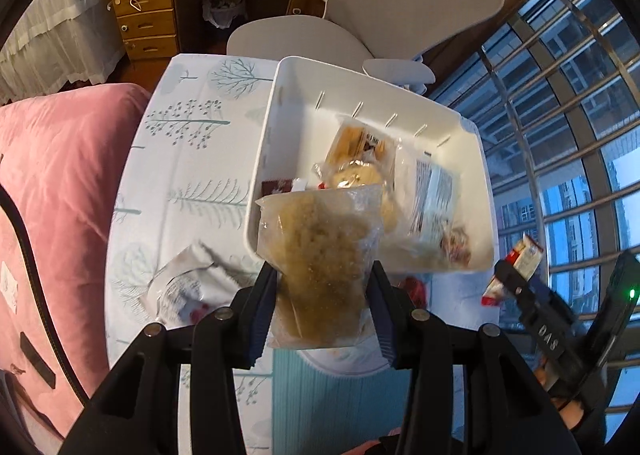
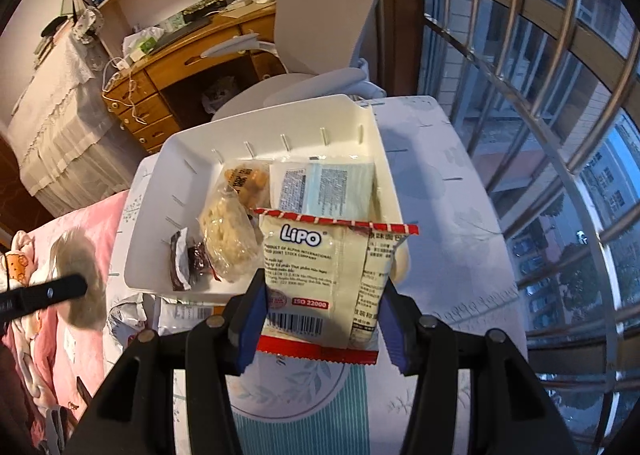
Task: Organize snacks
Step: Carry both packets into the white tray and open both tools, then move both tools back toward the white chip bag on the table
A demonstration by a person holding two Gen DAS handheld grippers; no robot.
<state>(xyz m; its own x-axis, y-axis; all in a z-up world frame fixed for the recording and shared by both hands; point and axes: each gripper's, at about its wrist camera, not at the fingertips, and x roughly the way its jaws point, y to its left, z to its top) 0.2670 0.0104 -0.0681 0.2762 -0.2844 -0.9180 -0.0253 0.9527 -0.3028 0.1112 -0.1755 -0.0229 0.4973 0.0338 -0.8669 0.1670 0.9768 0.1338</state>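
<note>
A small table under a pale cloth printed with grey-green trees [image 1: 192, 159] stands between a pink quilted bed cover [image 1: 60, 191] on the left and a barred window [image 1: 568, 143] on the right, with a wooden desk with drawers [image 1: 144, 11] and a grey office chair [image 1: 400, 3] at the far side. On the cloth at the near left lies a crumpled white foil snack packet [image 1: 180, 287], just beside the near left corner of a white rectangular plastic bin [image 1: 264, 159], which sits on the far right part of the table. Inside the bin, from left to right in the right wrist view, are a small dark brown wrapper [image 2: 180, 259], a clear bag of pale puffed snack [image 2: 228, 231], a clear pack of golden biscuits [image 2: 244, 179] at the far wall, and a flat white-and-blue packet with printed text [image 2: 324, 191]. The left gripper [image 1: 324, 295] pinches a clear plastic bag of brownish crumbly snack [image 1: 320, 251] by its sides, the bag's long axis running away from the camera so its far end overlaps the bin's near left corner. The right gripper [image 2: 320, 307] clamps a cream packet with red striped edges and a blue "LiPO" mark [image 2: 320, 275] by its long sides, held above the bin's near rim with its long axis pointing toward the bin's far wall.
</note>
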